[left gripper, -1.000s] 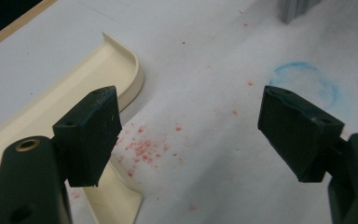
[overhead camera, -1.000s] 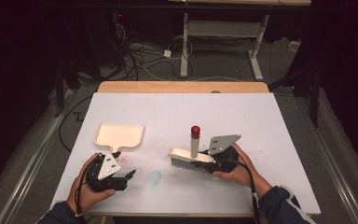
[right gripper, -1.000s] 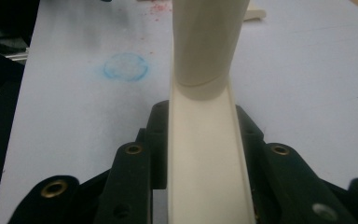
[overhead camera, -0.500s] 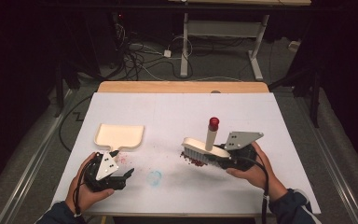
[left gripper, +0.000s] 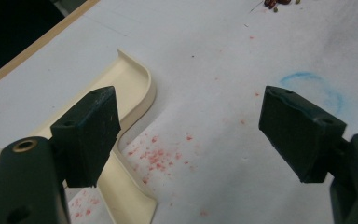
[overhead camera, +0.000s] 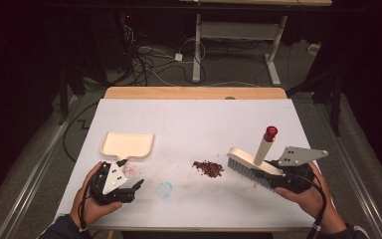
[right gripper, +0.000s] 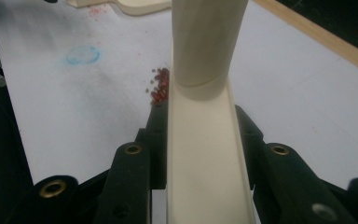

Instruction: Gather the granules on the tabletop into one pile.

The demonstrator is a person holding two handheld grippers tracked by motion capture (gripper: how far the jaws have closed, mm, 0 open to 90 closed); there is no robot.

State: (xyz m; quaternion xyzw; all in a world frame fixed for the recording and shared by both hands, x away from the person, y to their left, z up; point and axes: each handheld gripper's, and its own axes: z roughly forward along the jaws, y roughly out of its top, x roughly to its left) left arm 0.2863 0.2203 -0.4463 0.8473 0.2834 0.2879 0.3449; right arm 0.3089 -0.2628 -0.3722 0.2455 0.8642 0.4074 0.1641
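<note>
A white table (overhead camera: 194, 119) takes up the middle of the room, with a strip of bare wood (overhead camera: 194, 92) along its far edge. A faint blue ring (overhead camera: 165, 189) is drawn on the near part of the top, and pinkish-red specks (left gripper: 161, 156) stain the surface around it. Beyond the table, on the grey floor, lie tangled black cables (overhead camera: 144, 57) beside the white legs of another desk (overhead camera: 197, 45).

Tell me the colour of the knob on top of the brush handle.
Red knob; clearest in the high view.
</note>
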